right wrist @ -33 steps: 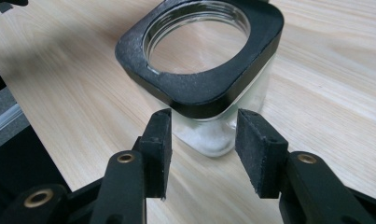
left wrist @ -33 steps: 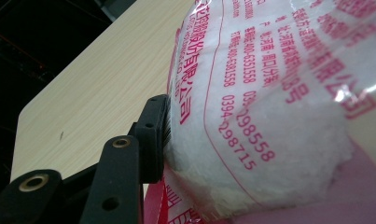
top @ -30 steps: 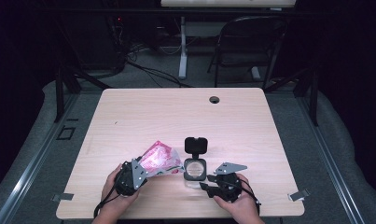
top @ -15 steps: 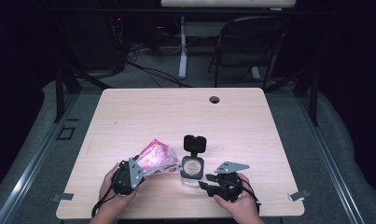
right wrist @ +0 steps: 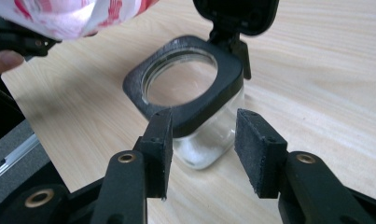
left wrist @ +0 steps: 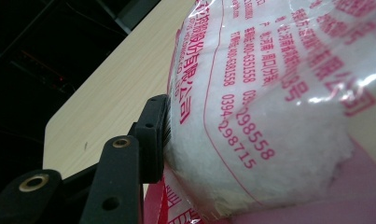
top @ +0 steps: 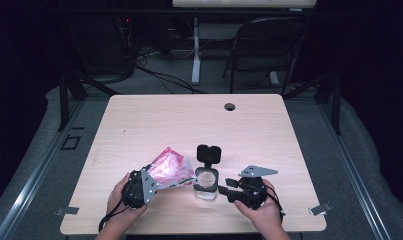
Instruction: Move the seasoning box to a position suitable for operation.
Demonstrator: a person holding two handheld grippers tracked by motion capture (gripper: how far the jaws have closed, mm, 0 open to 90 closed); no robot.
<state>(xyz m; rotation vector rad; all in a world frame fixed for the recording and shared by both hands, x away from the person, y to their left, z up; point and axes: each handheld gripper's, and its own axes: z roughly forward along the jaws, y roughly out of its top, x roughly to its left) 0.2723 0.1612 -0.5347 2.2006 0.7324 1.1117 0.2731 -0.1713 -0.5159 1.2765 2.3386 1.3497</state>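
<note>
My left gripper is shut on a pink-and-white bag of white powder, held tilted just above the table. In the left gripper view one black finger presses into the bag; the other is hidden behind it. A small square glass jar stands right of the bag, its black flip lid open and upright. My right gripper holds the jar from the right, jaws against its two sides. The bag's corner hangs above and left of the jar's mouth.
The light wood table has a round cable hole near its far edge. Both hands are close to the near edge. A black chair and cables stand on the floor beyond the table.
The bag has shifted slightly in my left gripper's hold beside the jar. The right gripper and the jar have stayed in place.
</note>
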